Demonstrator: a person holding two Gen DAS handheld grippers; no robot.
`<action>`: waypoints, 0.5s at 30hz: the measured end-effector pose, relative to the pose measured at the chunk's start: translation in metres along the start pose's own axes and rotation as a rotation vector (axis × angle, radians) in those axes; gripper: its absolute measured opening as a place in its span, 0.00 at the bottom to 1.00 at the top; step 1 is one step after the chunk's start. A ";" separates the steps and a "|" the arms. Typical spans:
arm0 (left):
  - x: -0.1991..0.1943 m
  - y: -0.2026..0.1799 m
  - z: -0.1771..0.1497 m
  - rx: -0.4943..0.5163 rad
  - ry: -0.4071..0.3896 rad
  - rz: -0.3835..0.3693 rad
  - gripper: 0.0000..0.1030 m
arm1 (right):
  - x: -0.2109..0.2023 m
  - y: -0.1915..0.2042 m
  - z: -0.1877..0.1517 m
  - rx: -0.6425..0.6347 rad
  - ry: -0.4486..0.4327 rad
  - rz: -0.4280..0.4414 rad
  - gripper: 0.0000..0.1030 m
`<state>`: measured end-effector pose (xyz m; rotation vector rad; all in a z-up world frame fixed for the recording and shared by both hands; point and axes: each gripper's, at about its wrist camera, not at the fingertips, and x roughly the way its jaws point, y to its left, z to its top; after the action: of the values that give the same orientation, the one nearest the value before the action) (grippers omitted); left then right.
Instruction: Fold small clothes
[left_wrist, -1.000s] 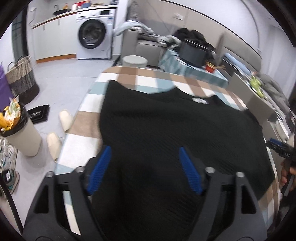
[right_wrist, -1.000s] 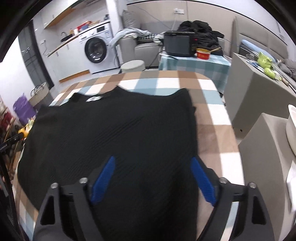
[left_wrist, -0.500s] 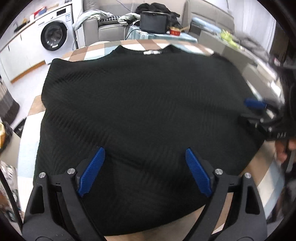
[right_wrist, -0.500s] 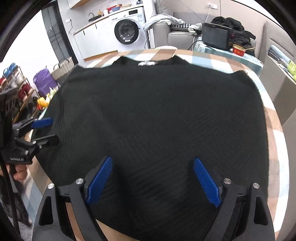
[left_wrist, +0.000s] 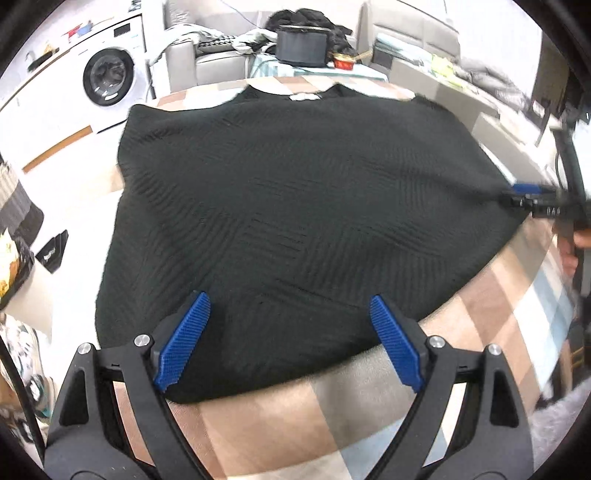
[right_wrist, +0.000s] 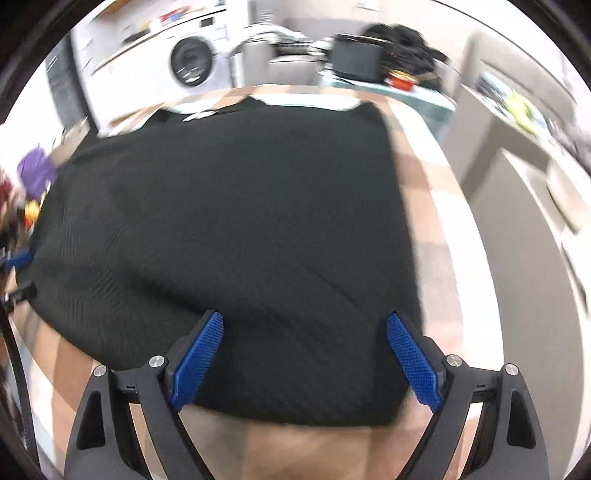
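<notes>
Matt black ribbed knit top (left_wrist: 295, 206) on smooth checked tablecloth (left_wrist: 280, 417); ridged blue pads (left_wrist: 183, 341), black plastic fingers, shiny metal screws.

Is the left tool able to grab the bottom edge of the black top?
Probably yes. The left tool is open over the top's near hem, and nothing lies between them on the table.

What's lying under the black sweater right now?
The black sweater lies flat on a checked tablecloth of brown, white and pale blue squares, which shows around its edges. Whatever lies beneath its middle is covered.
</notes>
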<state>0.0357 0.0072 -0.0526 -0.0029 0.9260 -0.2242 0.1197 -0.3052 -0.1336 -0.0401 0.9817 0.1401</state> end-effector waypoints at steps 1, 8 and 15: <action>-0.006 0.006 0.000 -0.022 -0.012 0.008 0.85 | -0.004 -0.004 -0.002 0.017 -0.008 0.009 0.88; -0.032 0.057 -0.001 -0.197 -0.052 0.094 0.85 | -0.016 -0.040 -0.004 0.192 -0.023 0.042 0.88; -0.047 0.077 -0.015 -0.268 -0.063 0.104 0.85 | -0.027 -0.056 -0.021 0.250 -0.034 0.104 0.88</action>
<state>0.0112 0.0927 -0.0317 -0.2081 0.8853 -0.0023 0.0949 -0.3651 -0.1241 0.2418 0.9617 0.1123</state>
